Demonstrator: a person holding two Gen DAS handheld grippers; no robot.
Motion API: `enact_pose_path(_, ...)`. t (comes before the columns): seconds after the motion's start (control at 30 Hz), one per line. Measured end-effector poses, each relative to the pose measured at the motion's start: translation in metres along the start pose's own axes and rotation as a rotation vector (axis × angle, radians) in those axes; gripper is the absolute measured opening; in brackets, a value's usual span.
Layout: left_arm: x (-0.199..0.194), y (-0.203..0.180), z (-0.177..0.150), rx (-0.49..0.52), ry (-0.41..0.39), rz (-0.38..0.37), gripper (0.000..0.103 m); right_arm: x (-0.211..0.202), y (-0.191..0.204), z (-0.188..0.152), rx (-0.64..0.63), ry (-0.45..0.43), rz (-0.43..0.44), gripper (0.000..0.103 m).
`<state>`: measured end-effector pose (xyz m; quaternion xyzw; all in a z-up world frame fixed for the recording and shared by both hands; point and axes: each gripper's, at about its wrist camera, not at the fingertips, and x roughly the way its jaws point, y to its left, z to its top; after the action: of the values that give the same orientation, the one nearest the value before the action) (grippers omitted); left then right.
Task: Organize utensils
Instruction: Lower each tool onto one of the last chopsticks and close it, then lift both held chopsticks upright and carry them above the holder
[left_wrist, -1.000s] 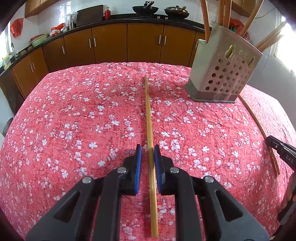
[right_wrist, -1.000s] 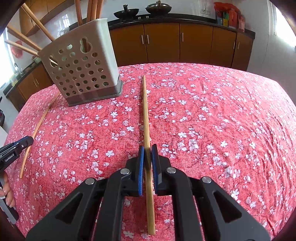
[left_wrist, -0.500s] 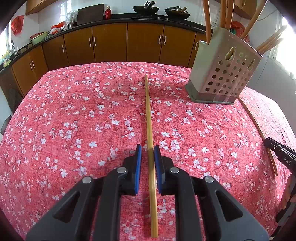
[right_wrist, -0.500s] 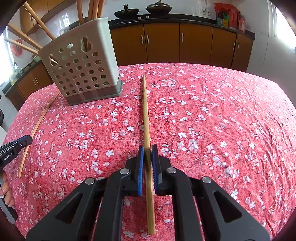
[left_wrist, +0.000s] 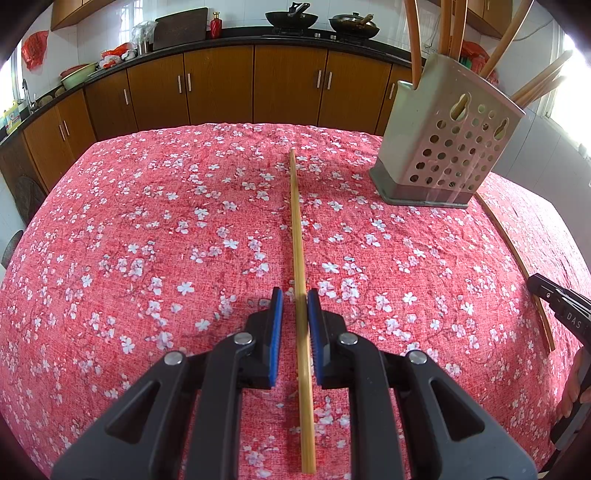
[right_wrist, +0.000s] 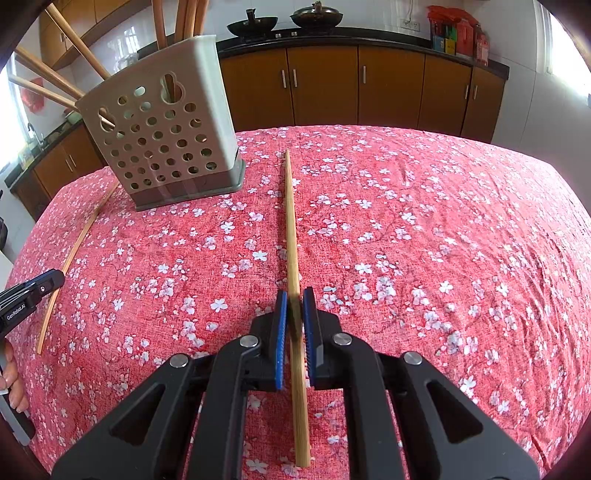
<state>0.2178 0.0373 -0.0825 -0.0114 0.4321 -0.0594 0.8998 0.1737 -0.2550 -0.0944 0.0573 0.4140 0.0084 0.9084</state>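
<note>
Each chopstick (left_wrist: 300, 258) (right_wrist: 291, 236) lies between narrowly parted fingers (left_wrist: 276, 332) (right_wrist: 280, 332), possibly gripped.

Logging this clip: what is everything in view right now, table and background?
tablecloth: one, red with white blossoms, over the table
utensil holder: one, grey, perforated, far side of the cloth
wooden sticks: several, brown, standing in the holder
left chopstick: one, pale wood, flat, left of the holder
right chopstick: one, pale wood, flat, right of the holder
cabinets: a row, brown, behind
woks: two, black, on the counter
left gripper: black, blue pads, open around left chopstick
right gripper: black, blue pads, close about right chopstick, grip unclear
</note>
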Motion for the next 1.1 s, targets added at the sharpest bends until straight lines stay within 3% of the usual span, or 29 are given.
enact_pose_path(0.53,-0.011,-0.007,-0.013,0.028,0.004,0.007,0.016,-0.007,-0.004,-0.007,0.018,0.001,0.026,0.010)
enact_pose_path(0.8,-0.018,-0.012,-0.022,0.054,0.010,0.009,0.008,-0.013,-0.006,-0.009,0.032,-0.003,0.031,0.008)
enact_pose_path(0.93,-0.026,-0.014,-0.023,0.067,0.001,0.013,0.008,-0.029,-0.011,-0.010,0.042,-0.051,0.039,0.008)
enact_pose_path(1.1,-0.053,-0.010,-0.014,0.047,-0.073,-0.009,0.008,-0.058,-0.017,0.001,0.053,-0.133,0.045,0.008)
